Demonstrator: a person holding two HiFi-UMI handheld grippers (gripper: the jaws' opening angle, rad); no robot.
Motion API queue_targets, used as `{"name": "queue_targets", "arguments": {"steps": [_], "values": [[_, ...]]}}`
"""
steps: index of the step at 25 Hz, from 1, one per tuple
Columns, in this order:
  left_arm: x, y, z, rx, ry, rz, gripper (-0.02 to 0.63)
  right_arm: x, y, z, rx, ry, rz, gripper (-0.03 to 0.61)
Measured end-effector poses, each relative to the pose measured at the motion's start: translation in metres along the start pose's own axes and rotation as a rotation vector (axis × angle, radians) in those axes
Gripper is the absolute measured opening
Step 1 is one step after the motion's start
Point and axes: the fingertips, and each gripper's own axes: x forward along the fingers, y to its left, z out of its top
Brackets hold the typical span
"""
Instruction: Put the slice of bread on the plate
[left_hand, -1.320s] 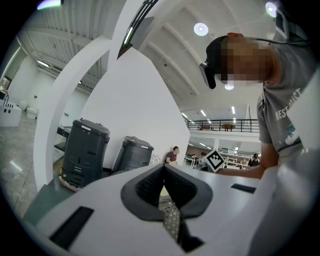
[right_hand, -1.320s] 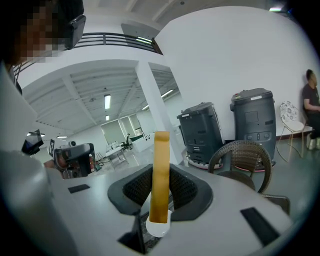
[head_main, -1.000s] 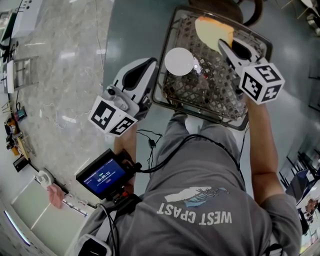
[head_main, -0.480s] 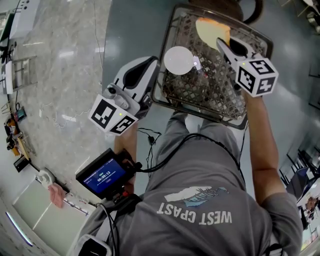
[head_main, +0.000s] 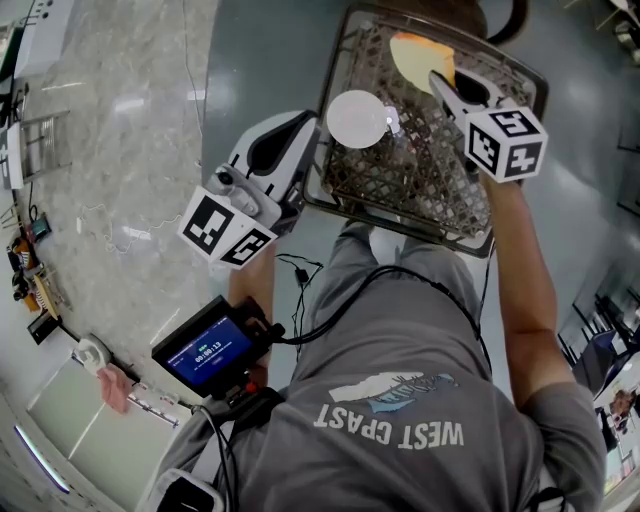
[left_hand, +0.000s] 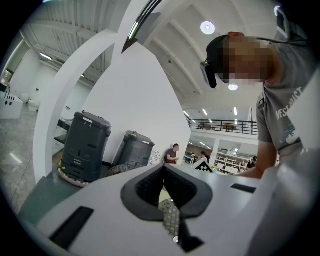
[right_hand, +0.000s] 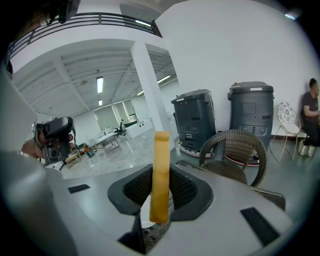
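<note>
Right tool (head_main: 447, 88) clenched on bread (head_main: 415, 55). Slice stands upright and edge-on in right gripper view. In head view tool hides slice's near end. Cannot tell whether bread touches counter (head_main: 400, 195). Plate (head_main: 358, 118) on counter left of right tool, near it, apart from bread. Left tool (head_main: 298, 130) just off counter's left rim, jaws together, gripping nothing; only scrap of wicker shows below them. Counter's far edge cut off at frame top.

I see a marble floor (head_main: 110, 160), a white pillar (right_hand: 149, 85), two grey bins (right_hand: 196, 119) and a wicker chair (right_hand: 234, 149) before them.
</note>
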Motion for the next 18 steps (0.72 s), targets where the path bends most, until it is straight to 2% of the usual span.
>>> {"name": "queue_targets", "arguments": {"steps": [18], "values": [[0.001,0.001,-0.005,-0.015,0.010,0.003,0.006,0.026,-0.007,-0.021,-0.161,0.094,-0.058,0.089]]}}
